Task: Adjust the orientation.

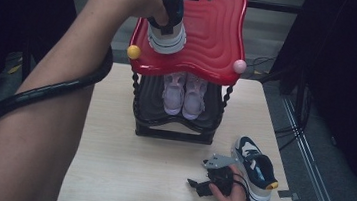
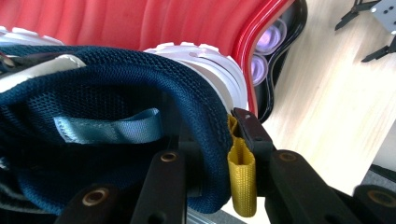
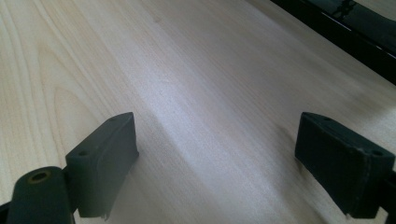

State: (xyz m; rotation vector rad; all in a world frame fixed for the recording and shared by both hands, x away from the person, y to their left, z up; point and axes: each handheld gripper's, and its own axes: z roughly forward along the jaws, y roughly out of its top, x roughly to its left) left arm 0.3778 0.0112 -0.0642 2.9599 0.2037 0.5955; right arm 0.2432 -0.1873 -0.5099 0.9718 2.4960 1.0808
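1. The landmark is the two-tier shoe rack (image 1: 179, 125) standing at the middle of the tabletop (image 1: 110, 158): a red wavy top shelf (image 1: 213, 34) on twisted black posts above a black lower shelf
2. The left tool (image 1: 166, 29) is over the left front part of the rack's red shelf, its jaws nearly closed and clamped on the heel collar of a navy sneaker (image 1: 167, 38); in the left gripper view one jaw sits inside the navy mesh collar (image 2: 140, 93) and the other outside, just beside the yellow heel loop (image 2: 242, 172)
3. That sneaker's white sole faces the camera in the high view, just behind the rack's yellow corner knob (image 1: 134, 52); whether the sole touches the red shelf I cannot tell
4. A pink knob (image 1: 239, 66) marks the rack's right front corner, well apart from the held sneaker
5. On the rack's lower shelf a pair of pale pink shoes (image 1: 184, 95) sits side by side, toes forward, under the red shelf
6. Right of the rack and nearer the person, a second navy sneaker (image 1: 255, 170) with a yellow heel loop lies on the tabletop by its right edge
7. The right tool (image 1: 201, 176) rests on the tabletop in front of the rack, just beside that second sneaker; its jaws stand wide apart with only bare wood between them
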